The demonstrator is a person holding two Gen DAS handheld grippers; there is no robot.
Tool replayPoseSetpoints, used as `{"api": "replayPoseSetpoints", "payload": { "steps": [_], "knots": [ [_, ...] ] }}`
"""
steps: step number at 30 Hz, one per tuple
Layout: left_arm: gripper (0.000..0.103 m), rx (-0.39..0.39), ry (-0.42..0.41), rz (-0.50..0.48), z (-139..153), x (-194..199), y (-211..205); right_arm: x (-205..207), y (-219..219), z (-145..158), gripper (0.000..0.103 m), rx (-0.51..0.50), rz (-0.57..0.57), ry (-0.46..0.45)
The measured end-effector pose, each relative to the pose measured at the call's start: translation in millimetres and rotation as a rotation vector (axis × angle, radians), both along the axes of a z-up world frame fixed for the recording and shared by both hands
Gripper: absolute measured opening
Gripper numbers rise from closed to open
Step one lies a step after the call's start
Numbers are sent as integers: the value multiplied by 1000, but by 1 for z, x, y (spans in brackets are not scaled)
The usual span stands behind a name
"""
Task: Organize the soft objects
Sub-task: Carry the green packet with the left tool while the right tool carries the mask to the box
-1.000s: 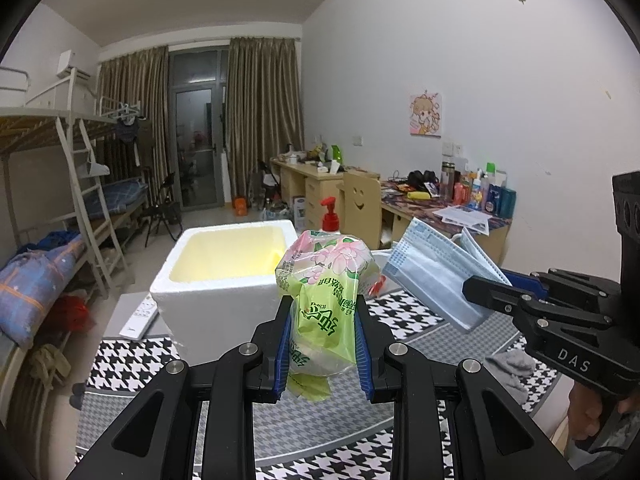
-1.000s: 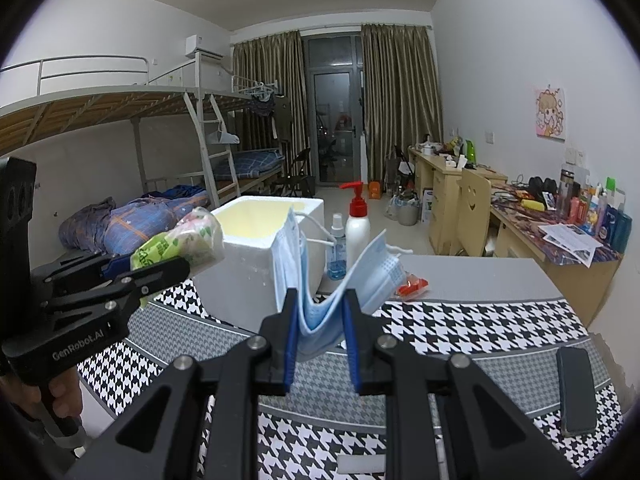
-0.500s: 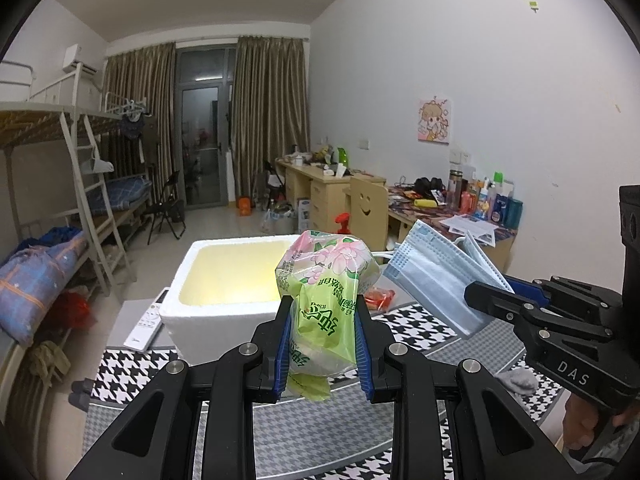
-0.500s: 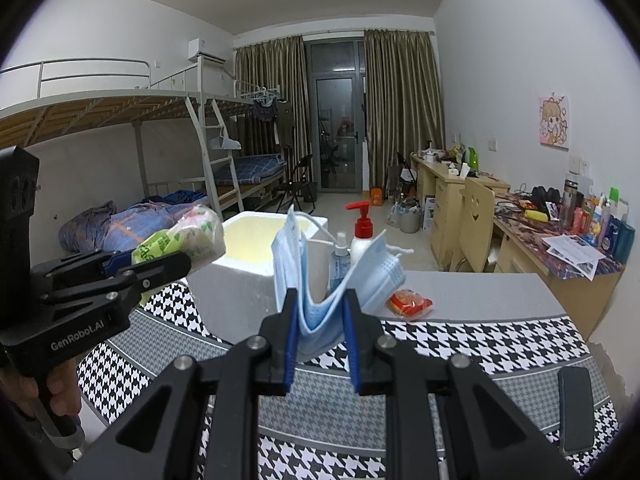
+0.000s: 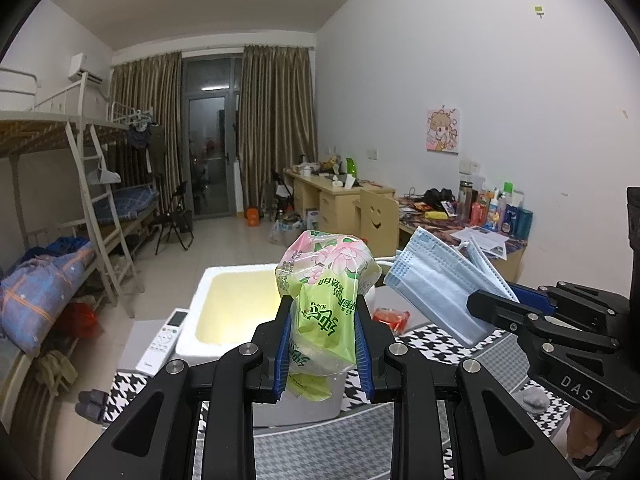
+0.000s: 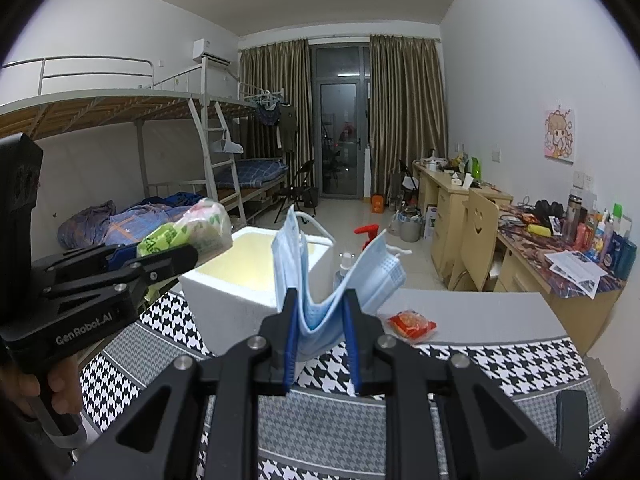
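Observation:
My left gripper (image 5: 323, 320) is shut on a green and pink tissue pack (image 5: 326, 280), held up in front of the white foam box (image 5: 224, 312). My right gripper (image 6: 320, 312) is shut on a bunch of blue face masks (image 6: 332, 280). In the left wrist view the face masks (image 5: 436, 296) and right gripper (image 5: 492, 304) hang to the right of the pack. The right wrist view shows the left gripper (image 6: 188, 252) with the tissue pack (image 6: 192, 232) at the left, near the foam box (image 6: 236, 284). The box interior looks bare.
The houndstooth table cloth (image 6: 500, 356) carries a red snack packet (image 6: 412, 324), a red-pump bottle (image 6: 370, 236), a small spray bottle (image 6: 345, 268) and a dark phone (image 6: 572, 420). A white remote (image 5: 164, 340) lies left of the box. A grey sock (image 5: 534, 400) lies at the right.
Both grippers have risen and moved toward the foam box with their loads; the box now sits lower and closer in both views. Grips are unchanged.

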State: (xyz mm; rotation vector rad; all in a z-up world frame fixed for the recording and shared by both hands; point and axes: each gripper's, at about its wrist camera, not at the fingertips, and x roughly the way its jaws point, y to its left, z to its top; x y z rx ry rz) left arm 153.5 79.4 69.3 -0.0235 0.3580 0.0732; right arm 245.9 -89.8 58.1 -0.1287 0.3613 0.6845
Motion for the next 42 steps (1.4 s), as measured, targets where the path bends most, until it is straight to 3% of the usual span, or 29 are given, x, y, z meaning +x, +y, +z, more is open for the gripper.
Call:
{"api": "replayPoseSetpoints", "payload": {
  "steps": [11,42],
  "knots": [
    [29,6,-3,39,7,18,9,9,14,12,25,-7,6,-24],
    [29,-6,91,91,-3,82,43,56,52,12,25,-20,-1,54]
  ]
}}
